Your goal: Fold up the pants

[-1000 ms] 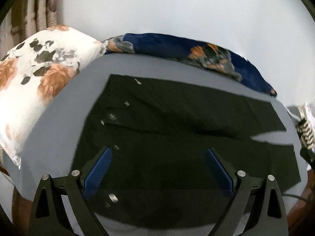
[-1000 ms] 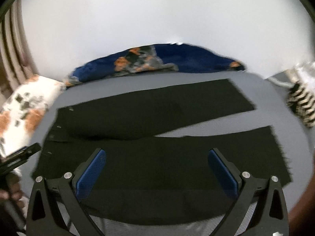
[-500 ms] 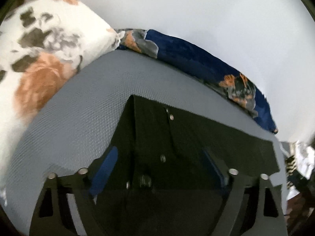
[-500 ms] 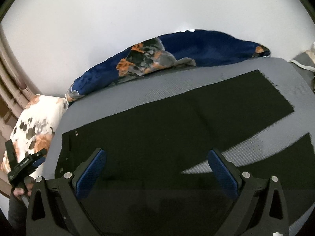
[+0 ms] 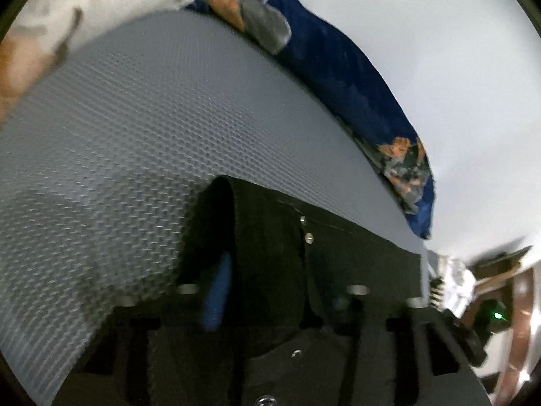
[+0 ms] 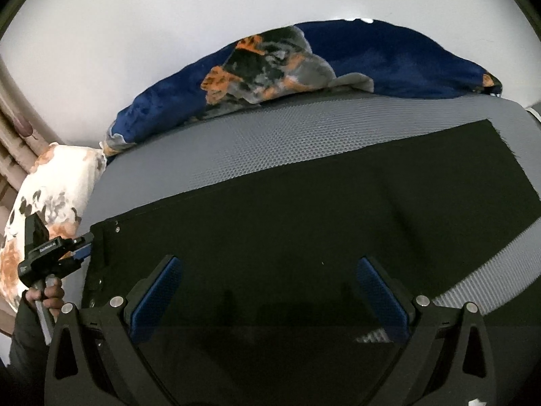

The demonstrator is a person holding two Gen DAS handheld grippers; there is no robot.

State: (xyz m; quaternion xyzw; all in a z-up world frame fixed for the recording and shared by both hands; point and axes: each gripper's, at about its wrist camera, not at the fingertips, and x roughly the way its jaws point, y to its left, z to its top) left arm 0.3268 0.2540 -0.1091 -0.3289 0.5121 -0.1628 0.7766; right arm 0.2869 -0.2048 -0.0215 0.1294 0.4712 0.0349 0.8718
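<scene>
Left wrist view blurred: black pants (image 5: 338, 264) lying flat on grey honeycomb-textured mattress cover (image 5: 118, 155), waistband end with small metal rivets straight ahead, one corner of waistband curled up just beyond blue pad (image 5: 216, 301). Left gripper (image 5: 274, 304) low over waistband, fingers somewhat apart with cloth between them; whether clamped on fabric, hard to tell through the blur. Seen from right wrist view, left gripper (image 6: 76, 248) at left edge of pants beside waistband, held in a bare hand (image 6: 47, 296) with dark sleeve. Right gripper (image 6: 268, 291) spread wide, blue pads (image 6: 157, 296) hovering over middle of near leg, nothing between them. Pants (image 6: 304, 230) spread lengthwise, waistband left, hems right, strip of grey cover showing between the two legs at right. Far side: navy floral blanket (image 6: 389, 57) bunched against white wall (image 6: 169, 17). Far left: white floral pillow (image 6: 57, 186).
</scene>
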